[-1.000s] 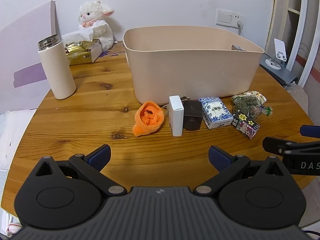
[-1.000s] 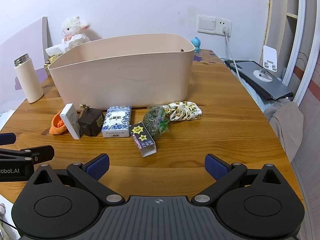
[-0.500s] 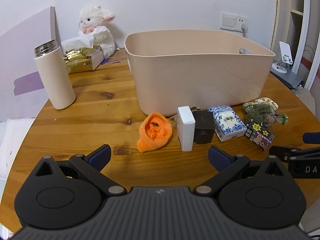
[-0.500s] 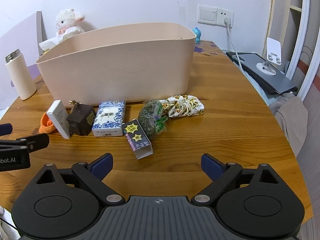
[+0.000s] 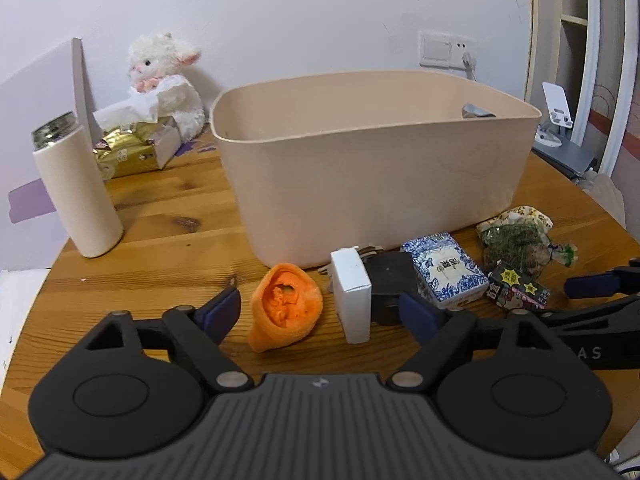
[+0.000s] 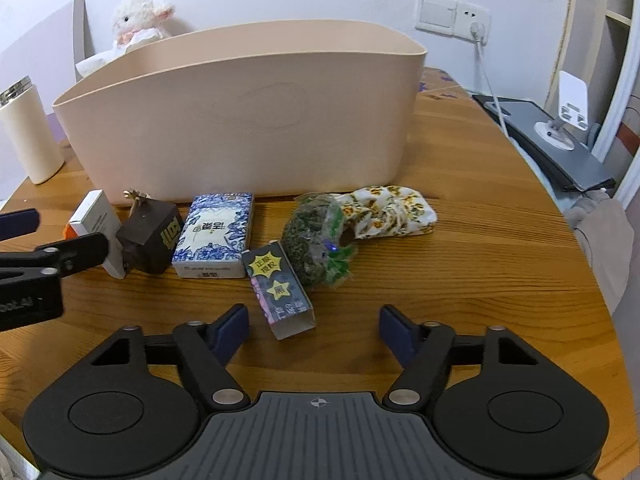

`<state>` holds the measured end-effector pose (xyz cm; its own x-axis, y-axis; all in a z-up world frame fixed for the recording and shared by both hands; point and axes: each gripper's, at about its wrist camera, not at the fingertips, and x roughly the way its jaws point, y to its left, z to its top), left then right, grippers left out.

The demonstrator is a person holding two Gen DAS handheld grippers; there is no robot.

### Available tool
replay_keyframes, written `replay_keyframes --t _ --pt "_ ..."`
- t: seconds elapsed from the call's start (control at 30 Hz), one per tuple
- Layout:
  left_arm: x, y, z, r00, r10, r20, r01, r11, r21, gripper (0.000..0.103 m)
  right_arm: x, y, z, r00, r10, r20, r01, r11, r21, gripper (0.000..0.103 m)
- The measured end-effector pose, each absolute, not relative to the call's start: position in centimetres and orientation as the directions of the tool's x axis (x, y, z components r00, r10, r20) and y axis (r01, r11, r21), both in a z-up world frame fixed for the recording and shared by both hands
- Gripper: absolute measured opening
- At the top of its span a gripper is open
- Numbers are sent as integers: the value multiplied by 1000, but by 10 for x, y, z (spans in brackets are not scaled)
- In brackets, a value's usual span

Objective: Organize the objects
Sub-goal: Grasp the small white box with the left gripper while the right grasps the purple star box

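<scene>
A beige bin (image 5: 376, 160) (image 6: 240, 120) stands on the round wooden table (image 5: 160, 216). In front of it lies a row of small items: an orange cloth (image 5: 286, 310), a white box (image 5: 353, 294) (image 6: 96, 220), a dark brown box (image 5: 390, 286) (image 6: 150, 238), a blue-and-white patterned pack (image 5: 444, 274) (image 6: 216, 236), a black starred box (image 5: 518, 290) (image 6: 282, 288), a green bag (image 6: 316, 240) and a floral pouch (image 6: 386, 210). My left gripper (image 5: 320, 312) is open, low over the table, with the orange cloth and white box between its fingers. My right gripper (image 6: 314, 330) is open just before the starred box.
A white flask (image 5: 78, 188) stands at the left, with a gold pack (image 5: 128, 152) and a plush lamb (image 5: 164, 80) behind it. A grey laptop with a phone stand (image 6: 560, 136) lies off the table's right edge. Wall sockets (image 6: 452, 14) and a cable sit behind the bin.
Both grippers have moved forward and lower toward the row of items. The left now frames the orange cloth and white box; the right has closed in on the starred box. Nothing was grasped.
</scene>
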<state>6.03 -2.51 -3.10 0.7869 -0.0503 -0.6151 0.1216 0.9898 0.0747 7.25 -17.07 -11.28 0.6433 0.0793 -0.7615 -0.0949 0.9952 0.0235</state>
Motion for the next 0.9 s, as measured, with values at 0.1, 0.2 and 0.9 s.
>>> replay_keyframes --t 0.1,0.2,0.9 --pt "66 -26 -34 777 -55 -627 127 989 71 74 74 -166 -113 647 74 -759 -103 995 9 61" --pt "68 -25 -35 780 -66 -623 131 990 60 70 76 -163 -113 649 82 -757 -117 993 7 50" --pt "60 -19 -35 759 -142 -636 174 985 -12 16 52 -161 -96 688 126 -715 -144 989 35 22"
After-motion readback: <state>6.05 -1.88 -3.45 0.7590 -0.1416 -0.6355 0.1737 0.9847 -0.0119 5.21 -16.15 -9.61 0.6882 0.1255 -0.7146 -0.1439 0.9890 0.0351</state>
